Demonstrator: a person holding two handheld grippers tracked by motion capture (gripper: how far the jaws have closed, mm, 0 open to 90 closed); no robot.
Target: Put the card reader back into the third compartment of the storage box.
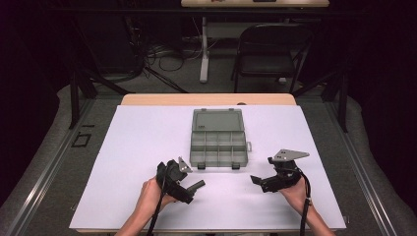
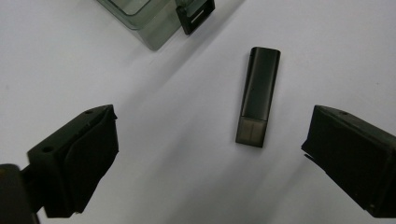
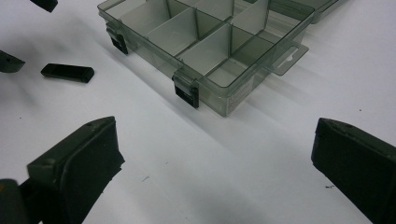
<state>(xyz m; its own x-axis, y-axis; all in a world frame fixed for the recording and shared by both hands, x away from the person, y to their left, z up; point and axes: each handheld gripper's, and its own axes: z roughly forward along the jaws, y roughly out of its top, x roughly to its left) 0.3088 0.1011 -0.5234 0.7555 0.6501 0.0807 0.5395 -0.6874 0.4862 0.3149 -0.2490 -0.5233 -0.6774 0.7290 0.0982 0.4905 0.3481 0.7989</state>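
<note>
Item: small black flat stick with a translucent grey end cap (image 2: pixel 258 95), probably a USB drive, lying flat and free on the white table (image 1: pixel 137 147), just short of the near edge of the organiser box and to its left; in the left gripper view it rests between the two jaws, nearer the right-hand one and touched by neither. Item: organiser box (image 1: pixel 218 147), smoky clear plastic, lid laid fully back toward the far side, two rows of open compartments, all seemingly empty; two black latches (image 3: pixel 187 93) hang off its near wall and a hang tab (image 3: pixel 289 58) juts from its side, so the open tray faces the person, presumably to receive the stick. Item: left tongs (image 1: pixel 189 186), held in the person's left hand (image 1: pixel 150 194), spread wide and angled down over the stick, a stance that reads as lining up a pick across its narrow sides. Item: right tongs (image 1: pixel 259 182), held in the right hand (image 1: pixel 295 191), likewise wide and holding nothing, aimed at the box's near right corner, apparently waiting or ready to steady the box. Surroundings: a folding chair (image 1: pixel 270 49) and cables on the floor beyond the table
</note>
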